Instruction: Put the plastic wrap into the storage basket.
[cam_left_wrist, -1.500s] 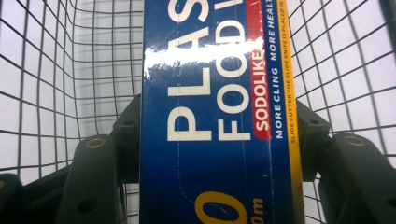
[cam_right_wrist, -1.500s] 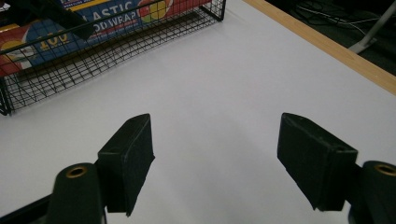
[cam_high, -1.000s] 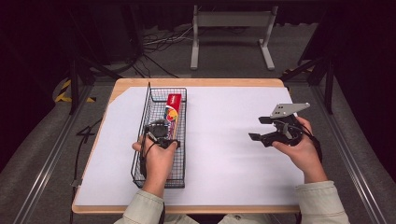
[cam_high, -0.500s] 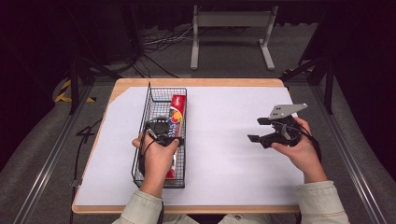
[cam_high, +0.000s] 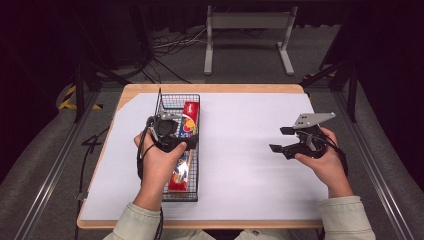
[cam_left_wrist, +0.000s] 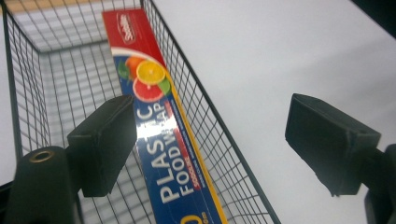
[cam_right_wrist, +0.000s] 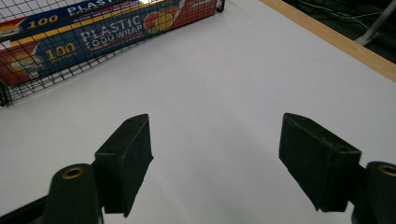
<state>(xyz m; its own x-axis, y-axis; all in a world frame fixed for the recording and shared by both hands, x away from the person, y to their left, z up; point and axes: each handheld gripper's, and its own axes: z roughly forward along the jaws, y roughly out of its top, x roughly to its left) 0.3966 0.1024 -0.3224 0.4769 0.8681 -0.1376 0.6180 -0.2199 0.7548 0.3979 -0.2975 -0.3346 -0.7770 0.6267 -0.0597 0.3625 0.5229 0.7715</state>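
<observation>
White sheeting covers the wooden bench (cam_high: 240, 150) almost to its edges, with a strip of bare wood showing along the far side. On its left part stands a long black wire basket (cam_high: 165, 107), running away from the person. Inside it, along the right-hand wall, lies a box of plastic food wrap (cam_left_wrist: 154, 116), red at the far end and blue along its length, with citrus fruit printed on it. The left claw (cam_left_wrist: 210, 144) hangs over the basket with its jaws spread wide: one jaw sits above the box inside the basket, the other out past the basket's right wall over the white sheet, and neither touches the box. The right claw (cam_right_wrist: 215, 158) is held well apart on the right side, above bare white surface, jaws likewise wide and empty.
</observation>
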